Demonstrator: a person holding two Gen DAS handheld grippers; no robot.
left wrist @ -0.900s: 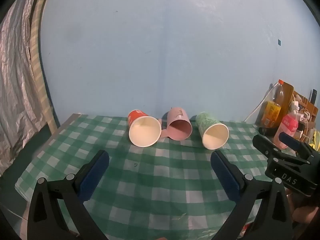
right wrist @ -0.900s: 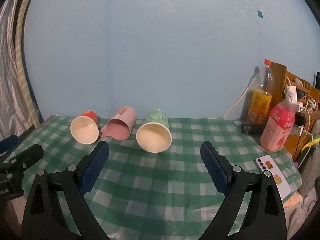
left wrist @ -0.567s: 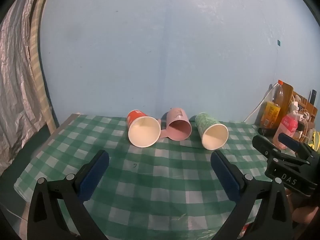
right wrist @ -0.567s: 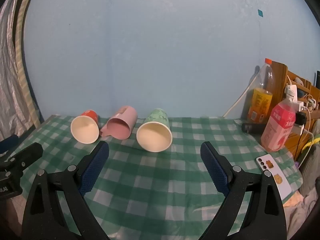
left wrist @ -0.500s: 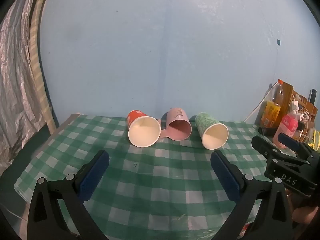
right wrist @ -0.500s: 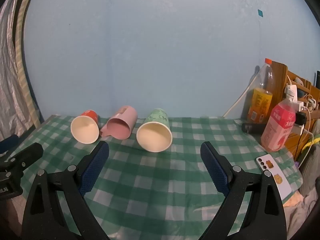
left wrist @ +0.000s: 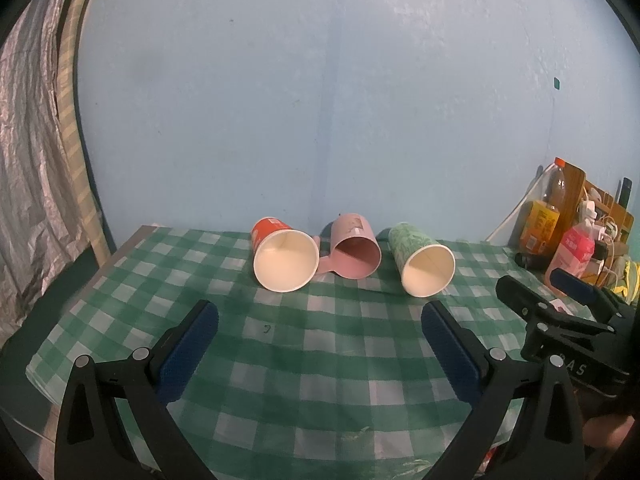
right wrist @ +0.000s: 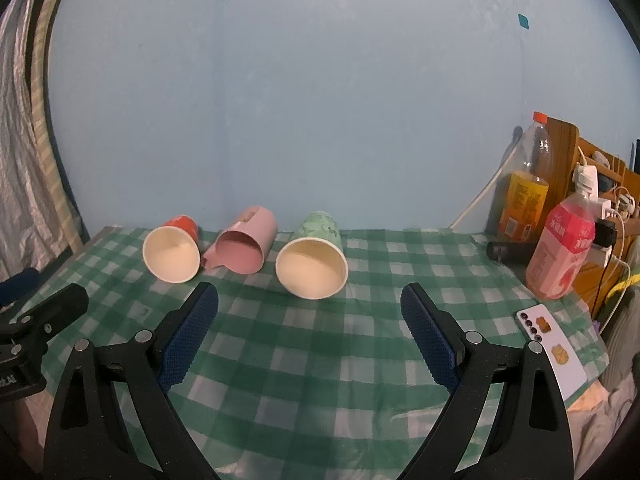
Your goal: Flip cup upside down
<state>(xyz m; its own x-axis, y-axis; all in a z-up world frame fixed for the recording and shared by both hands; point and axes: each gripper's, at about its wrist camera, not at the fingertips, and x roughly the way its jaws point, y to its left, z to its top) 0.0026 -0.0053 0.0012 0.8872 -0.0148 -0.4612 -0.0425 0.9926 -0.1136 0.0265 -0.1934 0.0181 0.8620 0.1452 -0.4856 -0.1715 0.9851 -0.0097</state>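
Note:
Three cups lie on their sides at the back of a green checked table (left wrist: 320, 360), mouths toward me: a red paper cup (left wrist: 284, 256) on the left, a pink mug (left wrist: 354, 250) in the middle, a green paper cup (left wrist: 422, 262) on the right. In the right wrist view they are the red cup (right wrist: 172, 250), the pink mug (right wrist: 246, 242) and the green cup (right wrist: 314, 256). My left gripper (left wrist: 320, 322) is open and empty, short of the cups. My right gripper (right wrist: 310, 306) is open and empty, just short of the green cup.
At the table's right end stand an orange drink bottle (right wrist: 526, 184), a pink bottle (right wrist: 564, 248) and a dark cylinder (right wrist: 510, 250) in front of a wooden rack with cables. A phone (right wrist: 552, 350) lies at the right edge. A curtain (left wrist: 28, 160) hangs at the left.
Both grippers have stayed almost still and open. The cups have not moved.

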